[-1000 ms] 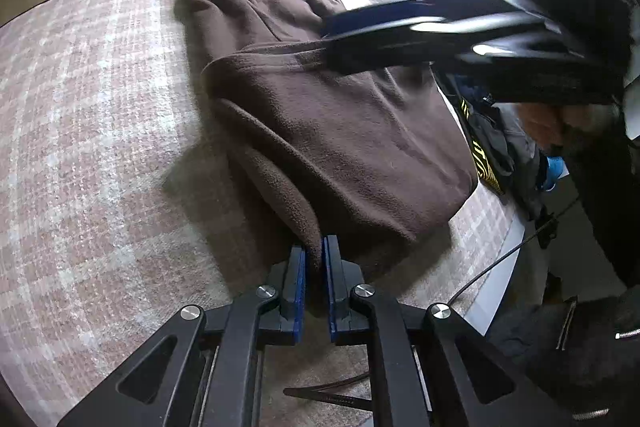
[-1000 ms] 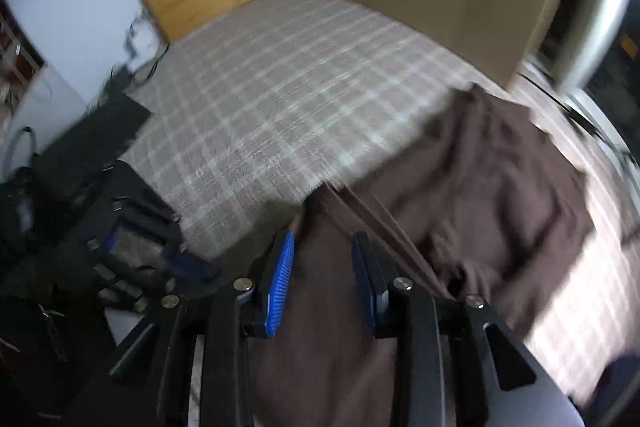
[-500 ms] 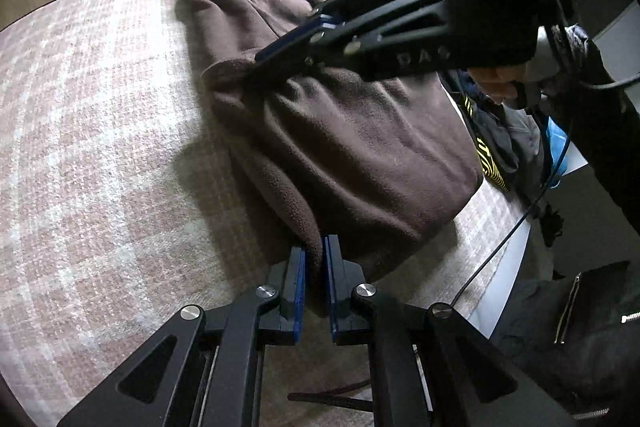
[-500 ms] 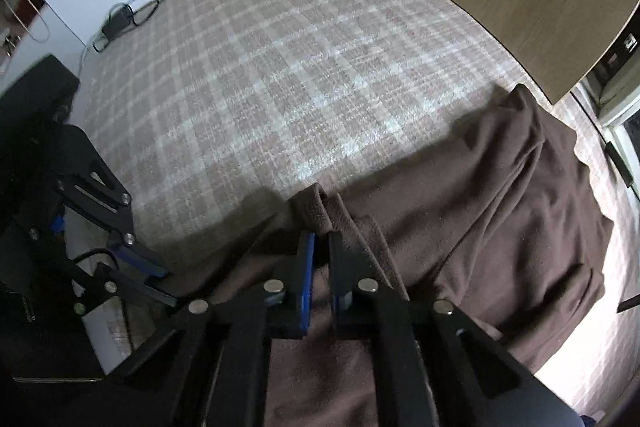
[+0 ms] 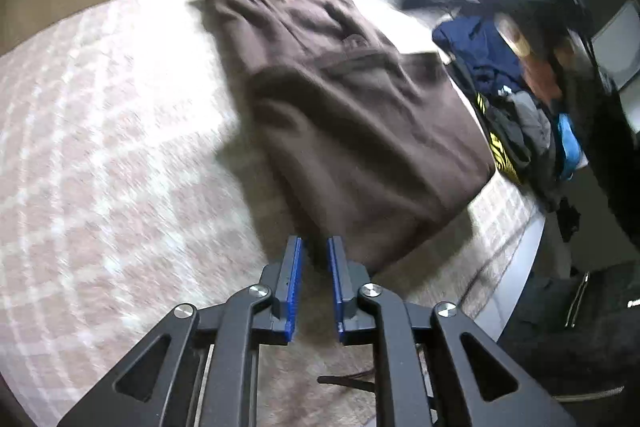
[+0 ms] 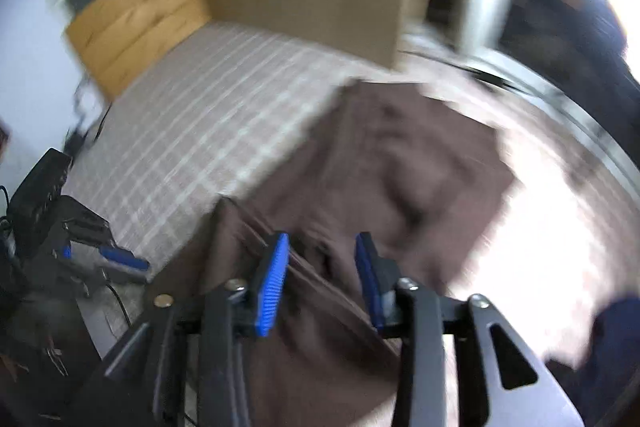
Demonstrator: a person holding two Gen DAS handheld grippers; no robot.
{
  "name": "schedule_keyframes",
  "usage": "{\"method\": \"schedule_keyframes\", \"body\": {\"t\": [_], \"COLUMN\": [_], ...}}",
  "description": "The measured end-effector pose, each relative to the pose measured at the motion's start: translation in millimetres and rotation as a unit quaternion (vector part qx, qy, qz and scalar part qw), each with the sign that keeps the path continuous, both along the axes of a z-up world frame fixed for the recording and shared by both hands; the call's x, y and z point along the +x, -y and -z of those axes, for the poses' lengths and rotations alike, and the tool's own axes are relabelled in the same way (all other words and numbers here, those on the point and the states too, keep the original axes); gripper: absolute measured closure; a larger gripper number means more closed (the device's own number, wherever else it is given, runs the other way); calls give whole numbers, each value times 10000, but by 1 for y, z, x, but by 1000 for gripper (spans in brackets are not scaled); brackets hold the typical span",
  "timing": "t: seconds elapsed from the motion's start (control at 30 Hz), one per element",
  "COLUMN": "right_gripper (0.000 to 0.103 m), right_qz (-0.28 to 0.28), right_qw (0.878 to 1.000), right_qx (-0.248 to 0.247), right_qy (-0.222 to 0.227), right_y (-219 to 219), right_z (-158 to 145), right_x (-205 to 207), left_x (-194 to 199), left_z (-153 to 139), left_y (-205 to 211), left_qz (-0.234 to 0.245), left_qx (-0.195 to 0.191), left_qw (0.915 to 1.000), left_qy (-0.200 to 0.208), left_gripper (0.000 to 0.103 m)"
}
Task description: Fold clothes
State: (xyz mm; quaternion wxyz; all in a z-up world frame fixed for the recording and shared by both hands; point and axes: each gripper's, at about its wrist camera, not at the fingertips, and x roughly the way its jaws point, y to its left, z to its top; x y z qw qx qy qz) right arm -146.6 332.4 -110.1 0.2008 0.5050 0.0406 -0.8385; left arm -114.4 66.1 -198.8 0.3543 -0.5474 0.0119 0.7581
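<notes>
A brown fleece garment (image 5: 352, 115) is seen lying folded on a pink-and-white plaid bed cover (image 5: 100, 155), toward the cover's near edge, with a thick fold ridge running across its middle. The left gripper (image 5: 314, 259) is held just off the garment's near corner, its blue-padded jaws parted by a narrow gap with nothing gripped between them. The right gripper (image 6: 322, 259) is held above the same garment (image 6: 400, 163), its jaws spread wide and empty; both wrist views are blurred, so fine detail in the fabric cannot be made out. A pile of mixed clothes (image 5: 516, 115), in navy, grey, black and yellow, is seen beside the bed beyond the garment. A wooden headboard (image 6: 132, 15) is visible at the far end of the cover (image 6: 192, 131).
</notes>
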Motion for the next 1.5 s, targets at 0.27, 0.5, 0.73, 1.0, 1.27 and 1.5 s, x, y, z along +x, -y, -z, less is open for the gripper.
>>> {"method": "schedule_keyframes", "body": {"t": [0.27,0.5,0.73,1.0,1.27,1.5], "right_gripper": [59,94,93,80,81,80], "right_qz": [1517,1694,1837,1847,1319,1491], "right_qw": [9816,9713,9750,9774,9861,9822], "right_qx": [-896,-1561,-1066,-1009,-839,-1137], "right_qy": [740,597,645,-210,563,131], "right_y": [-78,-78,-89,-91,-59,-74], "right_z": [60,64,82,17,82,35], "right_x": [36,39,42,65,13,55], "left_x": [-70,-80,-85,-63,-90,-75], "left_z": [16,18,23,-30,19,15], "left_y": [-26,-38,-37,-51,-79,-83], "left_qz": [-86,-66,-125,193,133,338], "left_qx": [18,98,-330,-104,-497,-489], "left_qw": [9997,9998,9994,9976,9983,9978], "left_qy": [214,133,-60,-659,-285,-282], "left_gripper": [83,99,103,103,101,94]}}
